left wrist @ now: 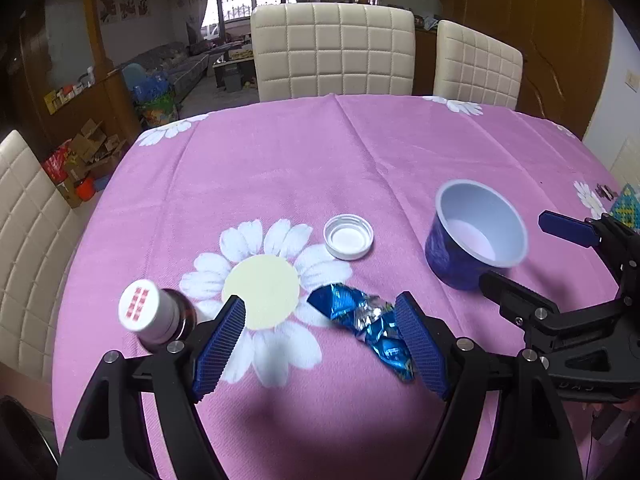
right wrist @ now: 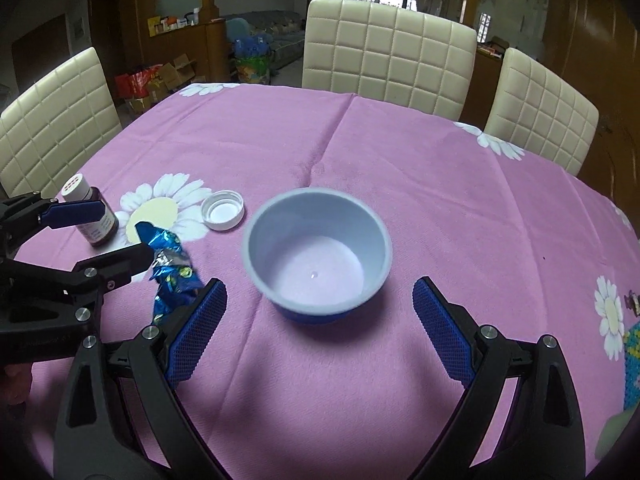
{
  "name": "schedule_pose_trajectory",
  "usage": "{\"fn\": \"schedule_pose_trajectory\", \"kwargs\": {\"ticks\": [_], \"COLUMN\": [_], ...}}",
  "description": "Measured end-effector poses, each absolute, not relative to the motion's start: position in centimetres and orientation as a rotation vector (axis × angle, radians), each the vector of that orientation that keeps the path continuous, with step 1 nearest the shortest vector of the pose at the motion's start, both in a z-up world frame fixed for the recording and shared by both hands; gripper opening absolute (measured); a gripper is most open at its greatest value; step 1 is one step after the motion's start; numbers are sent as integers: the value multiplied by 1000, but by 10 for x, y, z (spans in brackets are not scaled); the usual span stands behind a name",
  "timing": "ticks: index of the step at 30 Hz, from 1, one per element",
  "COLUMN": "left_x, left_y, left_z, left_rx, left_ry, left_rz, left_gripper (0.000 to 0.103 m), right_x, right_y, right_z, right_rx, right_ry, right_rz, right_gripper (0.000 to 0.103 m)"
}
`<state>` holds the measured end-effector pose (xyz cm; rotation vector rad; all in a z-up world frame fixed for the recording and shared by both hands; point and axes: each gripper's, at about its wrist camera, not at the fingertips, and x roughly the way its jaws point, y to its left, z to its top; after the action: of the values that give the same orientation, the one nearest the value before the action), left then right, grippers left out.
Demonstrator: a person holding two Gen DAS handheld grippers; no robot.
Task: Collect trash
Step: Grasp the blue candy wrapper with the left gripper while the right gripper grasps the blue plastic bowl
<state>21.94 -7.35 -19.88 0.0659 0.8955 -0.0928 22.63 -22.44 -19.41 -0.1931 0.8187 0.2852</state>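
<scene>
Surface (left wrist: 280,160): round, draped in pink woven cloth printed with white daisies, one crease running near to far.

Trash items, four in all:
- One crumpled wrapper (left wrist: 366,322), blue and silver foil, twisted lengthwise, lying on the daisy print near the left tongs.
- One plastic cup (right wrist: 316,244), blue outside and pale inside, round, upright and empty, right of the wrapper.
- One white screw cap (left wrist: 348,237), ribbed rim, lying open side up between cup and daisy centre.
- One small brown bottle (left wrist: 160,316) with a white lid, standing at far left.

Left tongs (left wrist: 324,320): spread wide, ridged blue pads, holding nothing. Their right pad sits at the wrapper's near end (contact cannot be told); the left pad lies over the daisy's yellow centre, beside the bottle.

Right tongs (right wrist: 320,312): spread wide, empty, the cup just beyond the gap between the pads, not touched.

Three cream quilted chairs (right wrist: 384,40) stand around the far side.
</scene>
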Motion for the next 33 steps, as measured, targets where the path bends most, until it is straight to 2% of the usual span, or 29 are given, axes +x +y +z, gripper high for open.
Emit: {"fn": "schedule_pose_trajectory", "kwargs": {"ticks": [7, 9, 10, 11, 14, 16, 30, 31, 33], "left_x": [244, 246, 246, 246, 243, 241, 220, 218, 217], "left_y": [-74, -73, -74, -75, -79, -79, -65, -66, -67], "left_z": [-221, -225, -227, -230, -235, -233, -206, -205, -204], "left_rx": [43, 34, 32, 36, 64, 66, 3, -1, -20], "left_ry": [941, 947, 951, 961, 962, 963, 925, 918, 917], "left_rz": [-87, -92, -103, -114, -124, -136, -232, -243, -273], "left_gripper": [75, 71, 57, 41, 9, 2, 2, 4, 29], "right_x": [254, 257, 257, 258, 258, 256, 230, 229, 227], "right_y": [-220, -217, -216, -215, -213, -213, -212, -213, -217], "right_z": [-208, -211, -212, -214, -215, -216, -204, -203, -200], "right_rx": [-217, -233, -236, -237, -233, -230, -212, -210, -206], "right_ry": [828, 820, 817, 818, 801, 792, 767, 763, 756], "right_rz": [332, 344, 350, 359, 361, 355, 348, 342, 324], "right_gripper": [93, 89, 82, 82, 81, 81, 80, 80, 80]}}
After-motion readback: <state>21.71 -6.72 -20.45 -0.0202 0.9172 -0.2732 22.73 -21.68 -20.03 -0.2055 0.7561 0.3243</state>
